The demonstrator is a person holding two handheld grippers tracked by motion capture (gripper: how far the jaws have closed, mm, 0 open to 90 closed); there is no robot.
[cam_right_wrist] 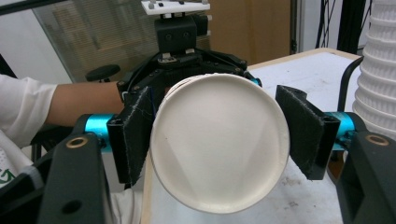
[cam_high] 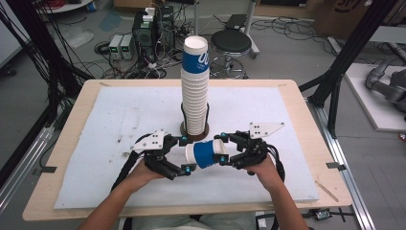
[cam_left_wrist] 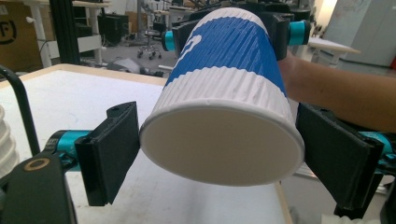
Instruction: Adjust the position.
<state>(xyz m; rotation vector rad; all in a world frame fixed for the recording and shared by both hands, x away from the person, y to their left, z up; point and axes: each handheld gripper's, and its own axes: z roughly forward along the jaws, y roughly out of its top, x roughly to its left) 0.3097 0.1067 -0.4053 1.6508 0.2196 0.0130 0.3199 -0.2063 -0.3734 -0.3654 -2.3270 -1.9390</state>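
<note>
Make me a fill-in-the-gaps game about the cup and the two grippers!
The cup between the grippers is white and ___. It is held lying on its ___. The tall stack behind it is made of ___. The left gripper is open; the cup is clamped by the ___ one.
Missing words: blue; side; cups; right.

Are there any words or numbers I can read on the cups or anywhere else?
Blue cup: a white curly mark on the blue band, too little showing to read.
Top cup of the tall stack: a white swirl on blue, too small to read as letters.
Brown box in the room behind, left gripper view: part of a round black sign with what looks like "F".
White cloth, right gripper view: a bit of green print, cut off, unreadable.
</note>
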